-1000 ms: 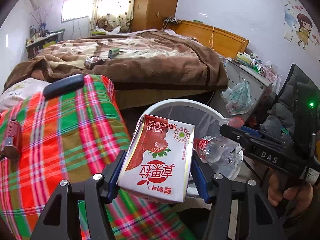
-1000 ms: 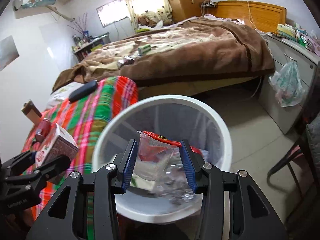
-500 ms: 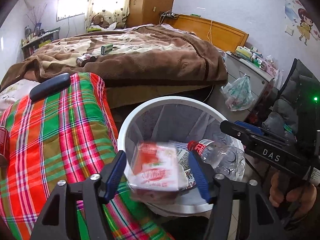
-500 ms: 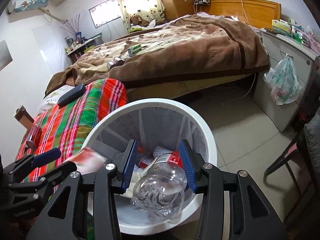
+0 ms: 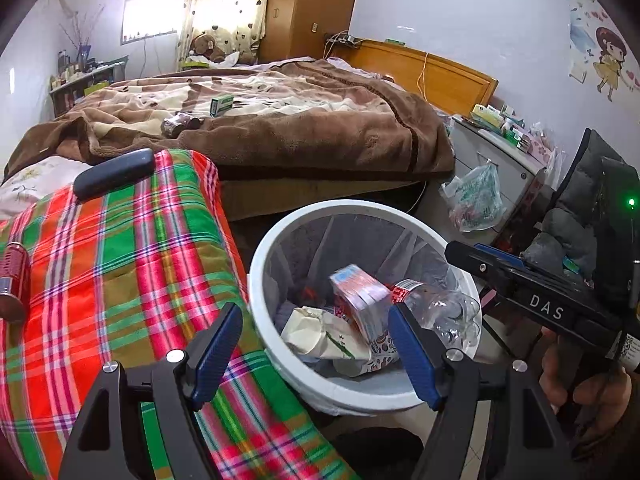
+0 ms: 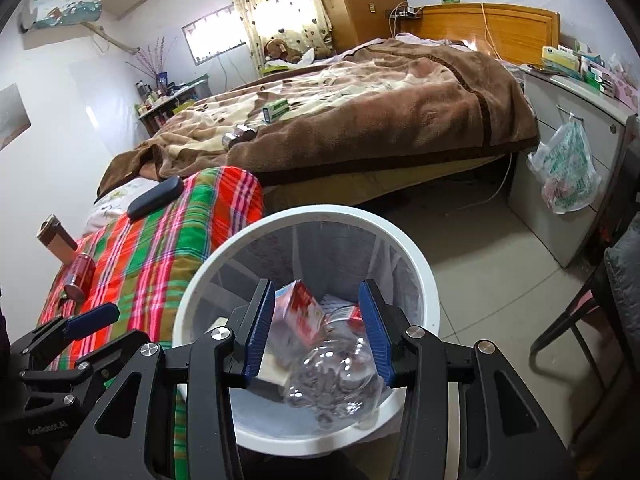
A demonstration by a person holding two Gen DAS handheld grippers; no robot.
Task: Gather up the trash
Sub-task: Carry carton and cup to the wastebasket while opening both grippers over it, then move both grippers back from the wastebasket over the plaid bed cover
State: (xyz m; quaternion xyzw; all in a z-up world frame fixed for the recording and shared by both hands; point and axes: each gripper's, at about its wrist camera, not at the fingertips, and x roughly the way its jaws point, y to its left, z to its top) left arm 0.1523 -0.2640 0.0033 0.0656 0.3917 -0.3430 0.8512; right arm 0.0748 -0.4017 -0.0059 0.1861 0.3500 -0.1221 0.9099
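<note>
A white wastebasket stands on the floor beside the plaid-covered bed. Inside lie a red-and-white milk carton, a clear plastic bottle and crumpled paper. My left gripper is open and empty above the basket's near rim. My right gripper is open and empty over the basket; it also shows at the right of the left wrist view. A red can lies on the plaid blanket.
A dark case lies on the plaid blanket. A small green box and a dark can lie on the brown bed. A brown box stands left. A plastic bag hangs on the grey cabinet.
My left gripper opened and the milk carton fell into the basket. My right gripper let go of the plastic cup, which dropped in too. Both grippers now hover empty.
</note>
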